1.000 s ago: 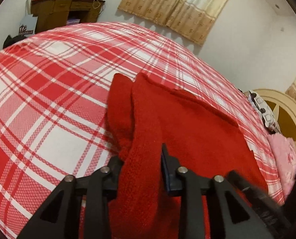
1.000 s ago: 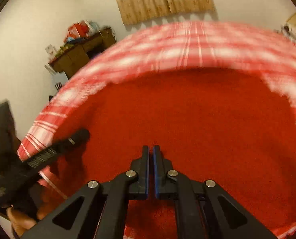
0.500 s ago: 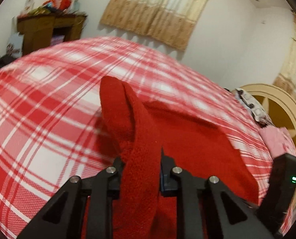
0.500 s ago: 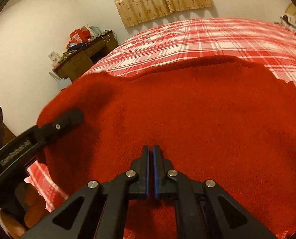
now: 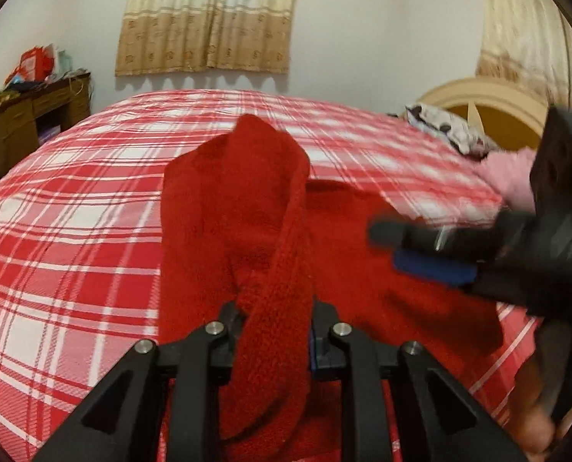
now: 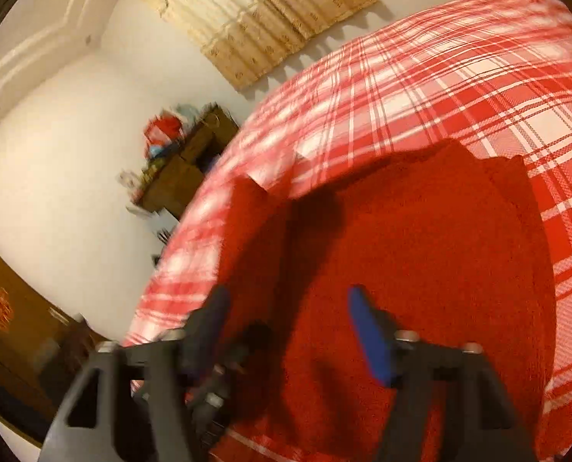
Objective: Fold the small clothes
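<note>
A small red fleecy garment point(image 5: 247, 200) lies on the red-and-white plaid bed point(image 5: 74, 231). My left gripper point(image 5: 274, 315) is shut on a bunched strip of it, and the cloth rises in a peak ahead of the fingers. My right gripper point(image 6: 286, 304) hovers over the flat part of the garment point(image 6: 420, 238). Its jaws are opening, they stand wide apart, and nothing is between them. In the left wrist view the right gripper point(image 5: 420, 250) comes in blurred from the right, above the garment. A hand shows at the bottom right there.
A pink cloth point(image 5: 512, 177) and a patterned pillow point(image 5: 447, 131) lie by the arched headboard point(image 5: 489, 96) at the right. A cluttered wooden desk point(image 5: 28, 115) stands beyond the bed's left edge. Curtains point(image 5: 209, 19) hang on the far wall.
My right gripper went from shut to wide apart, let go of the red garment and rolled. My left gripper kept its hold and carried the bunched cloth towards the right gripper.
</note>
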Available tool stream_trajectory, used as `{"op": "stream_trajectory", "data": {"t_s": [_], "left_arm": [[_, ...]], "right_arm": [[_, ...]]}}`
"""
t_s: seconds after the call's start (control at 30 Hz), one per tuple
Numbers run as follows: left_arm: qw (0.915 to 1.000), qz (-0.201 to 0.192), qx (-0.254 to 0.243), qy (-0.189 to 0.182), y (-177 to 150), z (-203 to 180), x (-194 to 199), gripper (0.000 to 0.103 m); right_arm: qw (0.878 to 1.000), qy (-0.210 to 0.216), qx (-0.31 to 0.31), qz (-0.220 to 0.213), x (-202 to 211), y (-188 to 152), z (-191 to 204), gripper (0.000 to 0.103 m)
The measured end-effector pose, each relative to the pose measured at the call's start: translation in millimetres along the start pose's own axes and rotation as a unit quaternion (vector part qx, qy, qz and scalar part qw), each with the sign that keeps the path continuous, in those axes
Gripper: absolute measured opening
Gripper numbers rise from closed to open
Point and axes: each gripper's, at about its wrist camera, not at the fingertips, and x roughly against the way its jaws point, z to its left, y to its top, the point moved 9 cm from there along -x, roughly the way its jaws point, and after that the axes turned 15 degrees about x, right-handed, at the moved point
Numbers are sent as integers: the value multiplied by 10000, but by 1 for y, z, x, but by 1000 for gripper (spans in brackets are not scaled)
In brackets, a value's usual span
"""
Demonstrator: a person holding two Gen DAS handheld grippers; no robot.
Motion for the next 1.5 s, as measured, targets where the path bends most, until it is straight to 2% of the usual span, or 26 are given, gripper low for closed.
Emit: {"op": "stream_trajectory", "data": {"t_s": [0.07, 0.13, 0.3, 0.4, 0.53, 0.67, 0.8, 0.83, 0.87, 0.9, 0.93, 0.97, 1.0, 1.07, 1.17, 1.27, 1.5], "left_arm": [[10000, 13, -49, 36, -3, 1, -1, 22], [10000, 21, -2, 16, -2, 2, -1, 22], [10000, 11, -48, 48, -1, 2, 0, 22], [10000, 28, -80, 46, -2, -1, -2, 22], [10000, 23, -57, -44, -2, -1, 0, 23], [9998, 41, -175, -112, -5, -7, 2, 27], [9986, 115, -506, -47, -12, -18, 1, 35], [9984, 119, -551, -51, -13, -19, 1, 39], [9982, 114, -577, -76, -13, -21, 2, 42], [9983, 101, -570, -106, -13, -21, 4, 44], [9984, 113, -522, -161, -12, -20, 5, 43], [9986, 147, -466, -222, -12, -19, 6, 43], [9986, 183, -399, -285, -12, -17, 6, 41], [9987, 187, -369, -296, -12, -17, 8, 39], [9989, 128, -414, -181, -9, -14, 12, 32], [9994, 84, -264, -217, -7, -15, 19, 25], [9981, -41, -67, -615, -1, -33, 48, 23]], "right_arm": [[9995, 263, -199, -26, -5, 6, 2, 69], [9990, 345, -278, 65, -17, 9, 6, 69], [9975, 431, 18, 559, -55, 15, 36, 69], [9950, 316, 473, 816, -71, 21, 56, 69], [9852, 132, 1095, 1312, -96, 23, 71, 70], [9756, -35, 1431, 1662, -107, 14, 68, 70], [9731, -278, 1372, 1829, -108, 7, 43, 69], [9733, -351, 1335, 1834, -110, 7, 36, 69], [9739, -458, 1267, 1825, -107, 7, 27, 64], [9772, -385, 1114, 1766, -103, 5, 19, 51], [9806, -157, 917, 1726, -100, 4, 16, 45], [9828, 26, 739, 1694, -99, 3, 16, 35], [9850, 249, 496, 1635, -96, 0, 14, 30], [9869, 363, 359, 1533, -95, -3, 13, 25], [9878, 173, 509, 1464, -96, -2, 20, 22], [9864, -35, 911, 1370, -93, 6, 37, 20], [9909, 173, 895, 991, -65, 31, 47, 19]]}}
